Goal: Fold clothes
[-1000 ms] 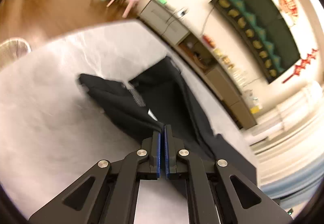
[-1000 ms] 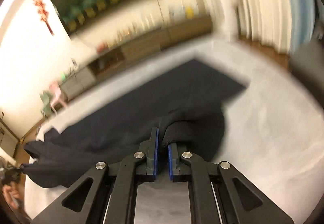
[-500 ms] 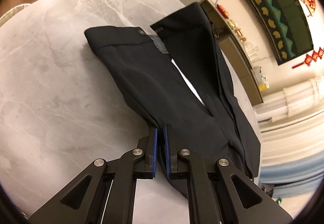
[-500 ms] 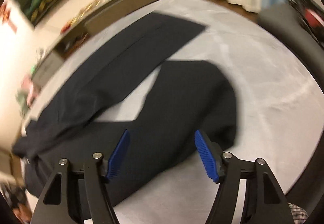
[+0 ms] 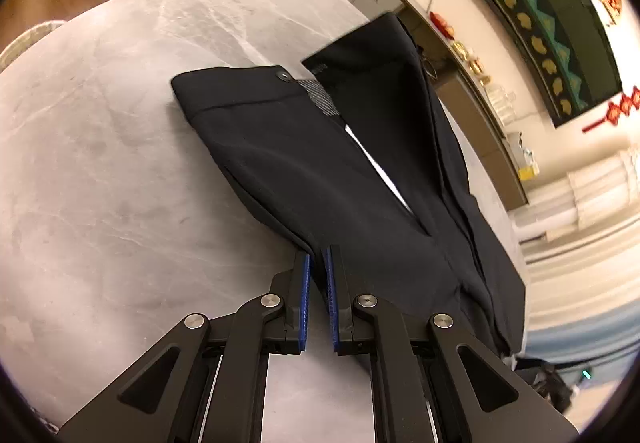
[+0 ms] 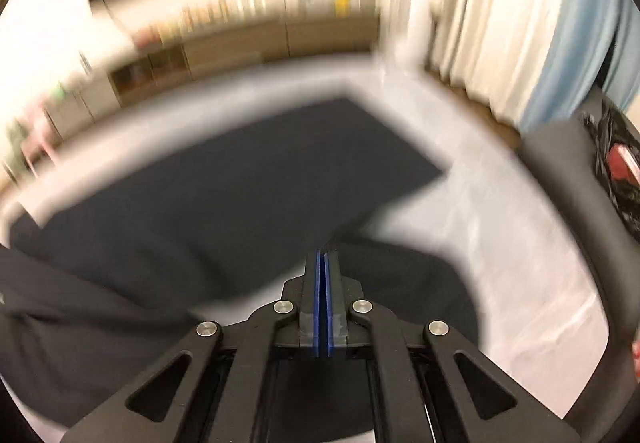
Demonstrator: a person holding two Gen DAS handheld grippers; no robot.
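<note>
trousers on the table, both grippers closed

in the left wrist view, the left gripper (image 5: 316, 271) is pinching the side edge of the black trousers (image 5: 304, 171), which are lying on the marble table (image 5: 92, 171).

in the right wrist view, blurred, the right gripper (image 6: 322, 263) is closed with nothing visibly between its pads. moving fast over the trousers (image 6: 224, 179), it could drag and wrinkle them.
</note>
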